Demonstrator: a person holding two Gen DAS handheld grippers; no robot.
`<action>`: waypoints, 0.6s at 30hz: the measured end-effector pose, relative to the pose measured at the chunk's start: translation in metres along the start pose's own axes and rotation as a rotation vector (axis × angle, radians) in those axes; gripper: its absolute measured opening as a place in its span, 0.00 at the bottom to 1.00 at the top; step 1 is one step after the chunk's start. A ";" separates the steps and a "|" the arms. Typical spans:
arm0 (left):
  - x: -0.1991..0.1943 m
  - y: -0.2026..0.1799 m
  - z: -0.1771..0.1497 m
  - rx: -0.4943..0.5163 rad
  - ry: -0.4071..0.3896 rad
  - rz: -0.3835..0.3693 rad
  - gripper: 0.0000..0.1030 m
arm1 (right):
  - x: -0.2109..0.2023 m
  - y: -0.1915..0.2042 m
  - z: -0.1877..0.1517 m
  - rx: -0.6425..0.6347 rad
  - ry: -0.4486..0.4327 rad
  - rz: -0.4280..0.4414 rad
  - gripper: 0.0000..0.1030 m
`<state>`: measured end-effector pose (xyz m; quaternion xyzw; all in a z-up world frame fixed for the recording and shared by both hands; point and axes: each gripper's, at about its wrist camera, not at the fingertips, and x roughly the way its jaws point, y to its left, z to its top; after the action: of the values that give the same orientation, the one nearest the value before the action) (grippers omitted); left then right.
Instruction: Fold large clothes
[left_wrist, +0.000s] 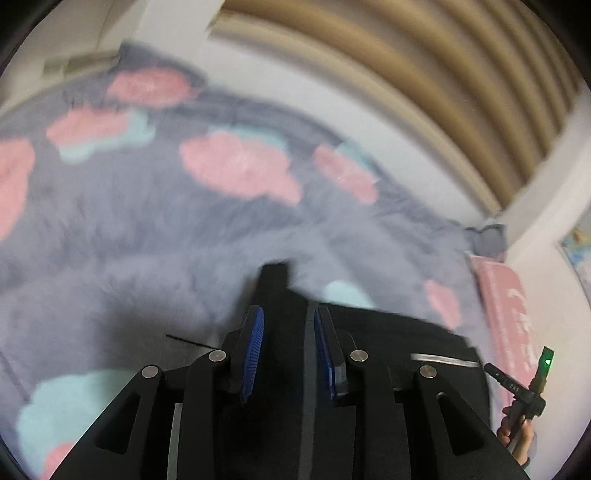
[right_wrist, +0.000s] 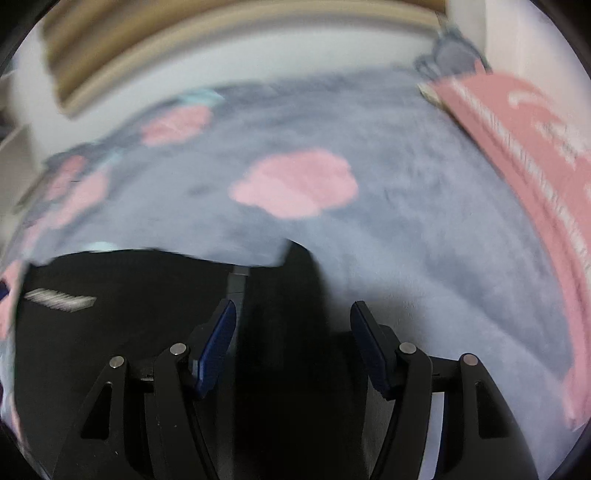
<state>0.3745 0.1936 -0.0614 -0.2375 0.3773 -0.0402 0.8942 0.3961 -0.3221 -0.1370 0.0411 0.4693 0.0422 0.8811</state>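
Two grippers hover over a black garment (left_wrist: 413, 332) that lies on a grey plush blanket (left_wrist: 147, 236) printed with pink and pale-blue cloud shapes. Seen from the left wrist, the left gripper (left_wrist: 288, 350) has its blue-padded fingers (left_wrist: 255, 350) a little apart; black cloth lies in the gap beneath them, but the pads do not visibly press on it. That garment spreads to the near right of this view, with a small white label (left_wrist: 443, 360) on it. At the far right edge a hand (left_wrist: 517, 435) holds the other tool, where a green light (left_wrist: 548, 362) glows. Seen from the right wrist, the right gripper (right_wrist: 293, 347) stands with its jaws wide apart, and a fold of the black garment (right_wrist: 129, 295) runs up between them without the pads closing on it; the rest of the cloth fills the near left, again with the white label (right_wrist: 59, 299). A pink book or box (right_wrist: 524, 155) with white lettering lies along the right side of the blanket. Beyond the blanket, at the far side, are a white surface and beige slats (left_wrist: 443, 74). Both views are blurred, so fine detail of the cloth cannot be made out.
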 end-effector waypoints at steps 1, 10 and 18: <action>-0.021 -0.018 0.000 0.044 -0.027 -0.027 0.32 | -0.015 0.010 -0.001 -0.017 -0.018 0.022 0.66; -0.046 -0.152 -0.067 0.346 0.035 -0.133 0.59 | -0.112 0.136 -0.038 -0.166 -0.060 0.261 0.79; 0.083 -0.142 -0.138 0.302 0.299 -0.009 0.59 | 0.009 0.160 -0.091 -0.220 0.155 0.070 0.78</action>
<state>0.3536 -0.0067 -0.1345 -0.0939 0.4946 -0.1350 0.8534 0.3198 -0.1594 -0.1771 -0.0430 0.5267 0.1270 0.8394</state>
